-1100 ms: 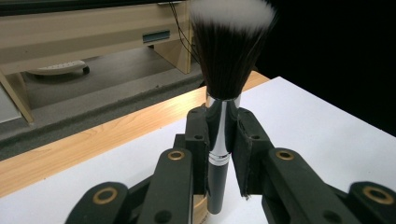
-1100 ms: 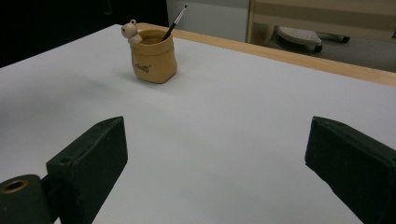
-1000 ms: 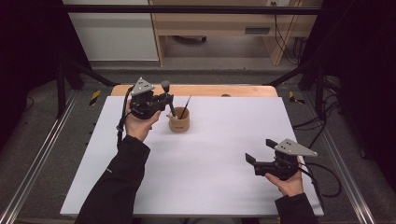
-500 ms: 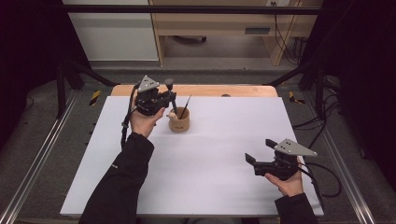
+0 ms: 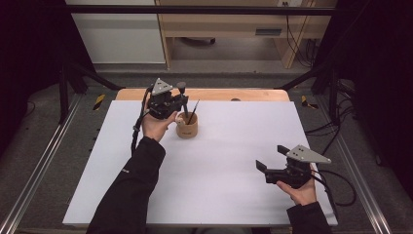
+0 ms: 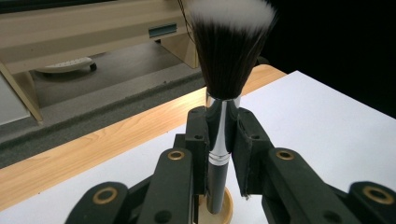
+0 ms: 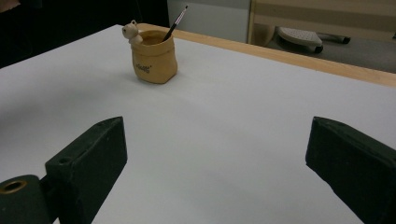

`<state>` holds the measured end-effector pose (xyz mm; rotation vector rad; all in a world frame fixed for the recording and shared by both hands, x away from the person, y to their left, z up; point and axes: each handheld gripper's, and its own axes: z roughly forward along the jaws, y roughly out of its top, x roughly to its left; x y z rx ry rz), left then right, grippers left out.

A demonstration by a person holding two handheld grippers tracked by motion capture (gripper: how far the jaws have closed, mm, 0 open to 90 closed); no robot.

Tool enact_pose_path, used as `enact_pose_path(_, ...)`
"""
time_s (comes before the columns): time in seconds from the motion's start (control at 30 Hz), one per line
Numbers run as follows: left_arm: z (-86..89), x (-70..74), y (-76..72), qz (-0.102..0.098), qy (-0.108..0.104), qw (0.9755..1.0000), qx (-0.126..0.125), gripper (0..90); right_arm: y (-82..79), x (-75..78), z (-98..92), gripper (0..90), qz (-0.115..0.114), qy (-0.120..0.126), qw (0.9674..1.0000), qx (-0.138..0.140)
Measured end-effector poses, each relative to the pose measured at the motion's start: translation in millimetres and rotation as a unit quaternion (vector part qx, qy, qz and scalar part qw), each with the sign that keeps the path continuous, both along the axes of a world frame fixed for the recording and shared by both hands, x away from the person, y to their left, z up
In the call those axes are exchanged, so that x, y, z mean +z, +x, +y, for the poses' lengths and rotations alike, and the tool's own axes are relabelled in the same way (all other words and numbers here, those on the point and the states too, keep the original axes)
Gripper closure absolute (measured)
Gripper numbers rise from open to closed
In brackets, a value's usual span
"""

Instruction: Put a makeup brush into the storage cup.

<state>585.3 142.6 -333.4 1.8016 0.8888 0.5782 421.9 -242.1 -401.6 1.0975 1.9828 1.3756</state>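
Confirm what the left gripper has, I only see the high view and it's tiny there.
Observer: The left gripper is shut on a makeup brush, pads on its metal ferrule.
Operator: Which way up?
Observer: Bristles up, white-tipped; the handle end is over the pot's mouth.
Operator: The pot itself?
Observer: A tan sack-shaped holder with a little bear figure on its rim and one thin brush inside.

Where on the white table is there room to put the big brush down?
Plenty of bare table lies between the pot and the right hand-held gripper, and along the near edge. It is crowded only around the pot, where the left hand-held gripper holds the big brush.
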Motion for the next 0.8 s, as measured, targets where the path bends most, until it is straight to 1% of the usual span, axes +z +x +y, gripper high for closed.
enact_pose_path(0.07, -1.0, -1.8, 1.9, 0.001, 0.000, 1.0000, 0.001, 77.0, 0.0, 0.0, 0.0, 5.8, 0.000, 0.000, 1.0000, 0.000)
enact_pose_path(0.17, -2.9, -5.0, 4.4, 0.003, 0.006, 1.0000, 0.002, 77.0, 0.0, -0.1, 0.3, 5.8, 0.001, 0.000, 1.0000, 0.000)
enact_pose_path(0.4, -6.4, -11.7, 9.0, 0.009, 0.013, 0.9999, 0.003, 77.0, 0.0, 0.0, 0.0, 5.8, 0.000, 0.001, 1.0000, 0.001)
enact_pose_path(0.6, -8.0, -18.7, 10.0, 0.015, 0.011, 0.9998, 0.004, 77.0, -0.3, 0.3, -0.1, 5.8, 0.000, 0.002, 1.0000, 0.001)
enact_pose_path(0.7, -7.5, -22.5, 10.9, 0.020, 0.012, 0.9997, 0.005, 77.0, -0.1, 0.0, 0.2, 5.8, -0.001, 0.002, 1.0000, 0.002)
enact_pose_path(0.8, -8.0, -25.6, 10.9, 0.021, 0.015, 0.9997, 0.004, 77.0, 0.1, -0.4, 0.5, 5.8, 0.001, -0.001, 1.0000, 0.001)
